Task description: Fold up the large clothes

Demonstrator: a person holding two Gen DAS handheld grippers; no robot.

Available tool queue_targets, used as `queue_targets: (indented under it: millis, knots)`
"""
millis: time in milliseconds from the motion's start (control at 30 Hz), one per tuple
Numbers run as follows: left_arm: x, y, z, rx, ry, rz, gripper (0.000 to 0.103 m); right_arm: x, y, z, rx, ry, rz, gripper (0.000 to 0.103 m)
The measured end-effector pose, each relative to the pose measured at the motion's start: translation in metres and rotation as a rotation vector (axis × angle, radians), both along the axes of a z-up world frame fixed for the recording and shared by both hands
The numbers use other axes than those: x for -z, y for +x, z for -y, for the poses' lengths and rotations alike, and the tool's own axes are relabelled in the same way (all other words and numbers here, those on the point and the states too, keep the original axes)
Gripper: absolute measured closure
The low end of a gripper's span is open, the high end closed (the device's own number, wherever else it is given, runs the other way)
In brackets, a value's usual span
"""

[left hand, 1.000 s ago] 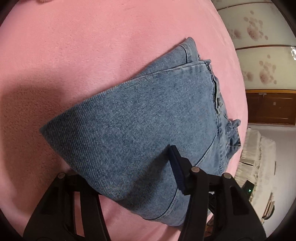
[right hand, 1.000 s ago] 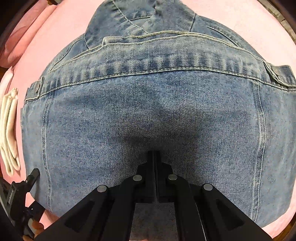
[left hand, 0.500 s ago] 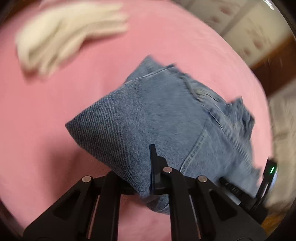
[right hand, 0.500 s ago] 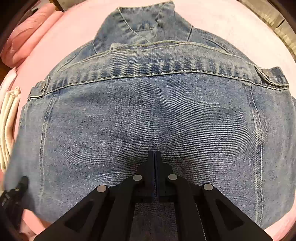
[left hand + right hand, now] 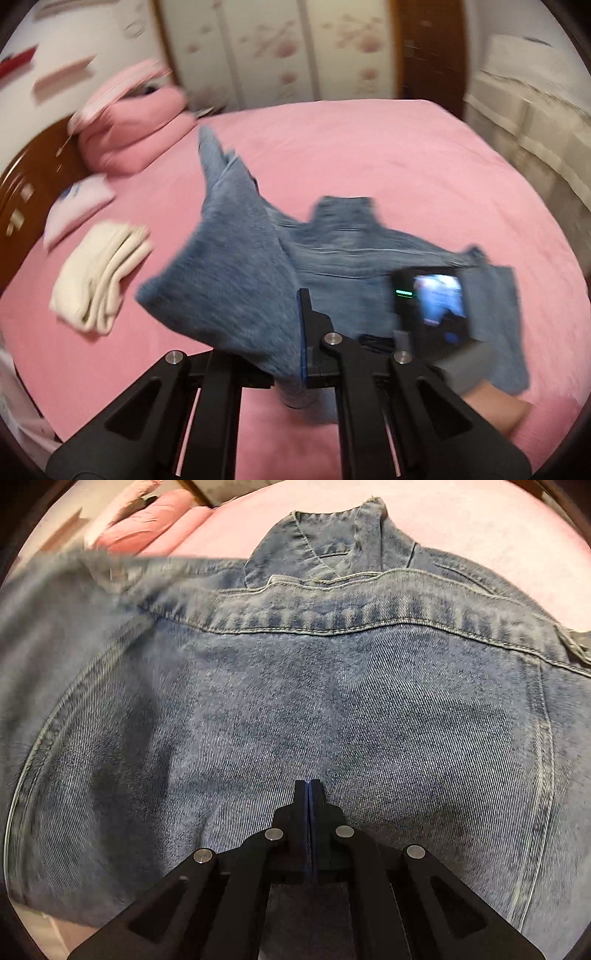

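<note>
Two grippers work one denim jacket [image 5: 369,254] spread on the pink bedsheet [image 5: 369,155]. We see coarse, faded blue twill with pale double stitching along the yoke and a stand-up collar [image 5: 332,531] at its far edge. Our left gripper [image 5: 299,332] is clamped on a lifted flap of that denim; the flap rises from the jacket's left side in a pointed, tent-like shape. A second ago this gripper stood half open low over the flat fabric; it has since closed and raised the cloth. Our right gripper [image 5: 308,805] has its jaws together, tips pressed on the jacket's back panel; we cannot tell whether cloth is pinched between them. Left of the jacket lies a folded cream garment [image 5: 99,277], with pink pillows [image 5: 136,125] beyond it. Beyond the collar, the sheet runs open to the bed's far edge.
</note>
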State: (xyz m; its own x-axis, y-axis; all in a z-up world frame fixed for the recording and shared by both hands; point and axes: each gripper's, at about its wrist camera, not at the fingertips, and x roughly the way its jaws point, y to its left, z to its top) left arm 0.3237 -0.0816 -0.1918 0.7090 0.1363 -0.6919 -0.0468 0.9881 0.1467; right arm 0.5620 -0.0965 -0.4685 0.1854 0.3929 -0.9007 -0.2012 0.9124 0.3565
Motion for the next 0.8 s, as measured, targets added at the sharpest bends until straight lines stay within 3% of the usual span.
queue_targets:
  millis: [200,300,467,633,800]
  knots:
    - [0.012,-0.024,0.079,0.165,0.036,-0.071,0.097,-0.003,-0.023,0.057,0.037,0.169,-0.122,0.102]
    - [0.02,-0.029,0.108,0.176,0.0,-0.135,0.098,-0.012,-0.041,0.083,0.042,0.206,-0.138,0.102]
    - [0.014,-0.035,0.136,0.234,0.022,-0.154,0.098,-0.023,-0.073,0.132,0.086,0.251,-0.19,0.102]
    - [-0.003,-0.033,0.135,0.224,0.017,-0.171,0.097,-0.044,-0.09,0.156,0.07,0.195,-0.213,0.102]
    - [-0.025,-0.019,0.129,0.183,0.032,-0.148,0.097,-0.074,-0.072,0.176,0.037,0.114,-0.2,0.102]
